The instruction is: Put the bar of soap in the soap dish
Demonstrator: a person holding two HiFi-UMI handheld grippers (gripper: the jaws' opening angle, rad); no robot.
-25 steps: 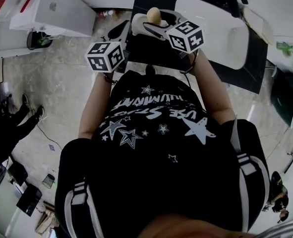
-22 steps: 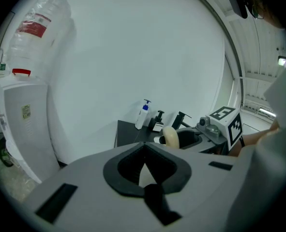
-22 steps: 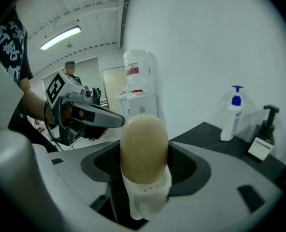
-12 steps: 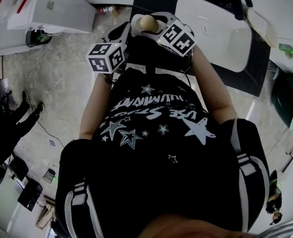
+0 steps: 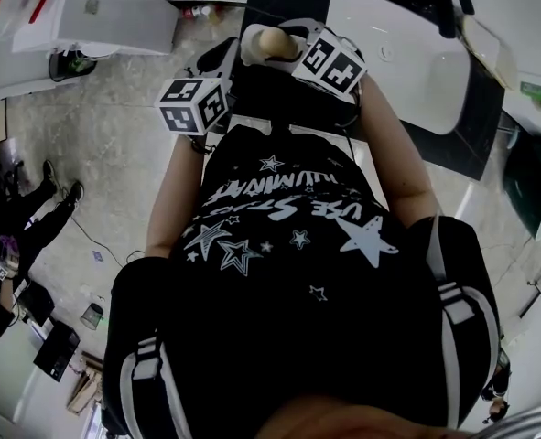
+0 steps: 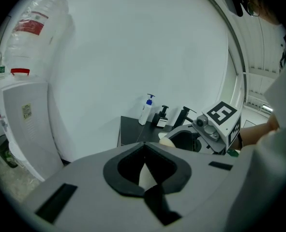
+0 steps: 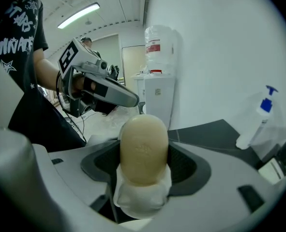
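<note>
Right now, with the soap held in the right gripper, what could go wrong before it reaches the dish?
1. The right gripper grips the soap only at its lower end. Most of it sticks out, so it might slip or tip out.
2. The left gripper, shut and empty, is close beside it and might knock it.

Washroom corner in a lab is shown: sink [image 5: 398, 58] set in black counter [image 5: 471, 126], pump bottle [image 6: 146, 110] nr sink, water dispenser [image 5: 114, 16] beside.
</note>
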